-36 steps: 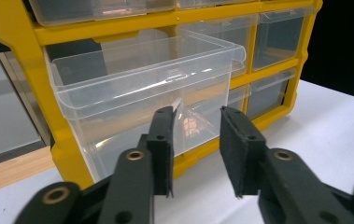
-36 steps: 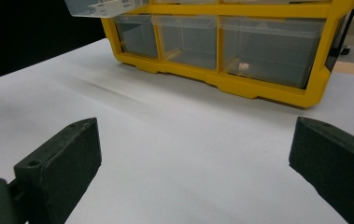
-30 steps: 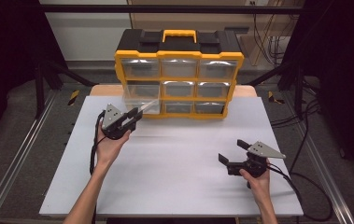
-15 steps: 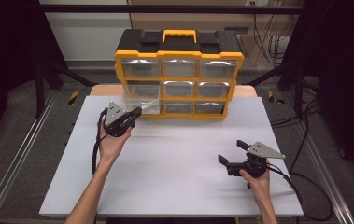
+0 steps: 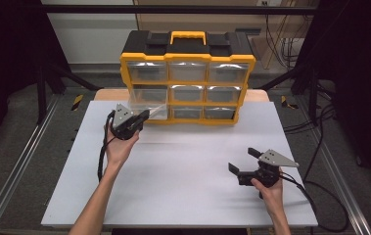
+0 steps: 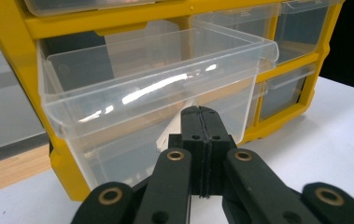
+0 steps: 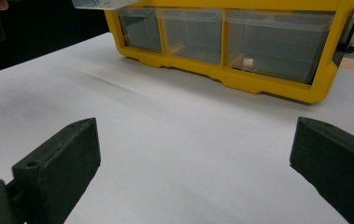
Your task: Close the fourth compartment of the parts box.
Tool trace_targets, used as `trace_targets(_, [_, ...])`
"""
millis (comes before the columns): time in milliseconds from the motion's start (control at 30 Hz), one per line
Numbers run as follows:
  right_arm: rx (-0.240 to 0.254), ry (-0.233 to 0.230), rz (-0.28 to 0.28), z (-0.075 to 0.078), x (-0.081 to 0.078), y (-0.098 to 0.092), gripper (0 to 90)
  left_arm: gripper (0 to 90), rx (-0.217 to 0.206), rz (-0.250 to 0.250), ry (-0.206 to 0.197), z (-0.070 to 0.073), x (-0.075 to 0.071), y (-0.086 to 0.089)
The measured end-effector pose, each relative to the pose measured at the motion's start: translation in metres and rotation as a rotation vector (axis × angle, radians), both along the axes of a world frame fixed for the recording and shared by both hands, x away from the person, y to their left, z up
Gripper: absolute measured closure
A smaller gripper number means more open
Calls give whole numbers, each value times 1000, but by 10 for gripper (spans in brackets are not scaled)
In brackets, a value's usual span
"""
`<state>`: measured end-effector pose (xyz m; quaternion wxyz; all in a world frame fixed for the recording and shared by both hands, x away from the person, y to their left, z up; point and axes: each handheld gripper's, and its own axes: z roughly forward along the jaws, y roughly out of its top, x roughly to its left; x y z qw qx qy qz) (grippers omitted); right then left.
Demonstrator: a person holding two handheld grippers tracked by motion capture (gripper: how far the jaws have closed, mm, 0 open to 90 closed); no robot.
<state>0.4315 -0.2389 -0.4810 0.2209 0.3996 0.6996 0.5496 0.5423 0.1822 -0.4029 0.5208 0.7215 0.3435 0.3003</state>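
While the left claw (image 5: 146,115) is sitting with its jaws pressed flat together, nothing visibly caught between the pads in the left gripper view, its tips are resting right against the front of a clear plastic drawer (image 6: 156,100) that is standing pulled partway out of the yellow organizer cabinet (image 5: 188,78). Those jaws have just been closing, and I cannot tell whether they are pinching the drawer's lower lip or merely touching it. Judging from this, the opening step is looking largely done: the drawer, in the left column of the middle row, is jutting forward over the white bench (image 5: 183,171) while its neighbours are sitting flush. What is left, as I read it, is drawing it fully clear or putting something in or taking something out. The drawer is looking transparent and glossy, with a rolled rim, and seemingly empty, though a pale angled shape behind its front wall is too unclear to name. Further right, the right claw (image 5: 244,160) is resting low on the bench, well apart from the cabinet, its jaws spread wide and gripping nothing.
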Motion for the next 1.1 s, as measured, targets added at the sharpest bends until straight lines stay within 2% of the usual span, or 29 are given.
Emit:
trace_targets(633, [-11,1,24,-2,-1,1,5,897,2,2,-1,4,8,-2])
trace_targets(1100, [-14,4,28,-4,-1,2,5,897,8,6,4,5,19,-5])
